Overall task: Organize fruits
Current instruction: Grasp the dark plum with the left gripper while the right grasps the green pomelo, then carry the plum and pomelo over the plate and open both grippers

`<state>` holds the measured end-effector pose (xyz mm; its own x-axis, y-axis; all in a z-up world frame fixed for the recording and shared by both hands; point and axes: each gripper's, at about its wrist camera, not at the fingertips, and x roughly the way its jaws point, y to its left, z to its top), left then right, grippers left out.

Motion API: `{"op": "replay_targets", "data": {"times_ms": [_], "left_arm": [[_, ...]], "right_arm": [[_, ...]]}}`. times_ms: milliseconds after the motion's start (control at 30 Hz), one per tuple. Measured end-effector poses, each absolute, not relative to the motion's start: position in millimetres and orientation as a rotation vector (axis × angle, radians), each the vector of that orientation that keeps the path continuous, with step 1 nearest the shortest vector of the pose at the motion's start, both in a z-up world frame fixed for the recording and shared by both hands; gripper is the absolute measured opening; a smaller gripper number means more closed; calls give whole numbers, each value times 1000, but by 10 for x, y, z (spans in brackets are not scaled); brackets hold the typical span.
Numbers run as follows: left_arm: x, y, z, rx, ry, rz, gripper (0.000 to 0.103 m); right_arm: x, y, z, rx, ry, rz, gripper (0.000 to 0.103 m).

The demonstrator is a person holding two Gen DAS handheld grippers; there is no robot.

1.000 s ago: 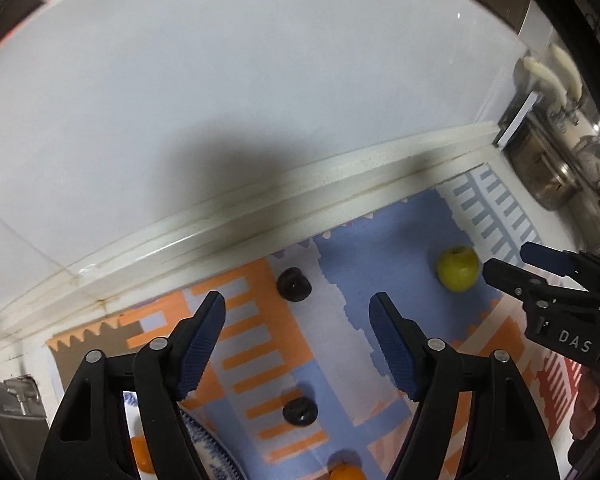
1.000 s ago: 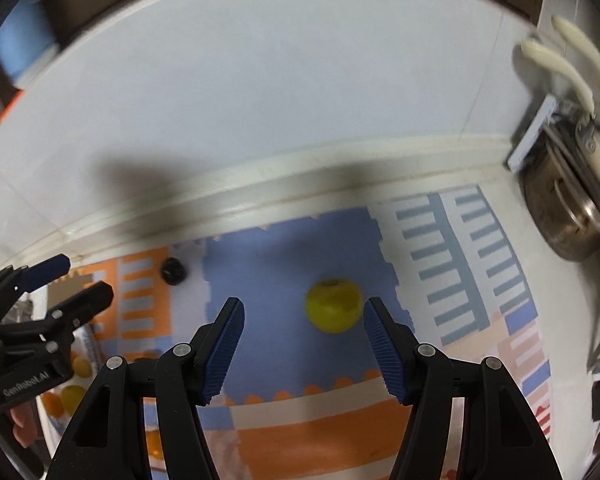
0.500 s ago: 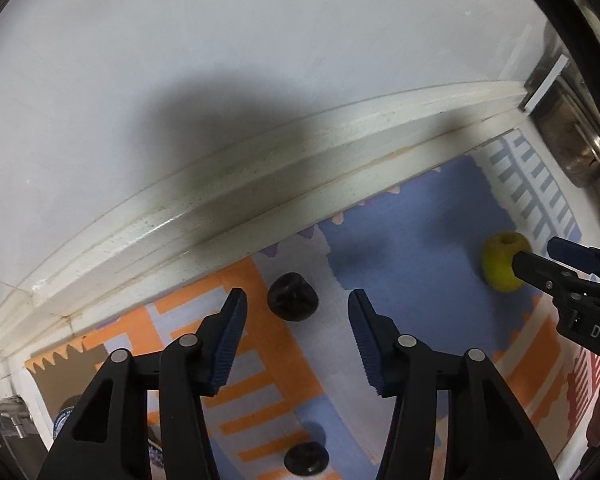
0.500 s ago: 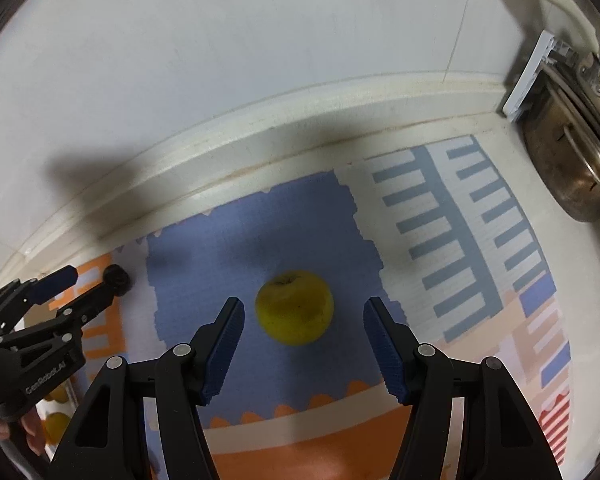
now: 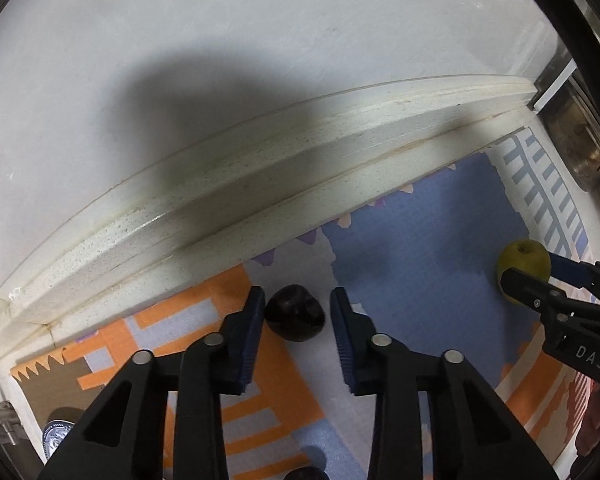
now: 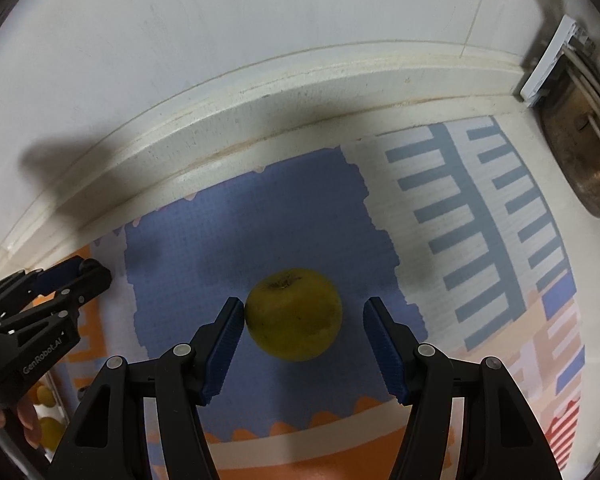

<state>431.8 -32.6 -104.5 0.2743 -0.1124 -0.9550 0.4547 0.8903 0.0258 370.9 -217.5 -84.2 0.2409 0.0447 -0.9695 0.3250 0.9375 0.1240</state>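
A dark purple plum (image 5: 295,318) lies on the patterned mat (image 5: 412,248) near the back ledge. My left gripper (image 5: 298,320) is open with its blue pads on either side of the plum, the left pad almost touching it. A yellow-green apple (image 6: 294,314) lies on the blue patch of the mat. My right gripper (image 6: 304,320) is open around the apple, its left pad close to the skin. The apple also shows in the left wrist view (image 5: 524,264) between the right gripper's fingers (image 5: 540,292). A second dark plum (image 5: 306,474) peeks in at the bottom edge.
A white stone ledge (image 5: 260,184) and wall run along the back. A metal pot (image 6: 580,160) stands at the right. A patterned plate (image 5: 58,436) shows at lower left. Yellow and orange fruits (image 6: 48,412) lie at the far left behind the left gripper (image 6: 76,276).
Both grippers have moved forward and down. The left now straddles the plum with narrower jaws. The right now straddles the apple.
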Motion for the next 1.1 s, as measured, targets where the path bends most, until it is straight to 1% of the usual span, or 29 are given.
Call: {"op": "replay_targets", "data": {"times_ms": [133,200,400,633,900,1100], "left_arm": [[4335,-333,-1064,315,1248,-393,31],[4328,-335,-1075,325,1219,-381,30],[4285,-371,-1102,326,1213,-391,30],[4086,-320,-912,283,1180,-438,30],[3822,-221,-660,224,1119,-468,30],[3541,-9,-432,178,1041,-469,30]], "right_arm": [[3720,-2185,-932,351,1335,-187,60],[3726,-2203,-965,372,1337,-167,52],[3700,-2180,-958,360,1328,-154,51],[3602,-2064,-886,368,1297,-103,51],[3404,-1847,-525,310,1208,-22,51],[3259,-1645,-239,266,1130,30,51]]}}
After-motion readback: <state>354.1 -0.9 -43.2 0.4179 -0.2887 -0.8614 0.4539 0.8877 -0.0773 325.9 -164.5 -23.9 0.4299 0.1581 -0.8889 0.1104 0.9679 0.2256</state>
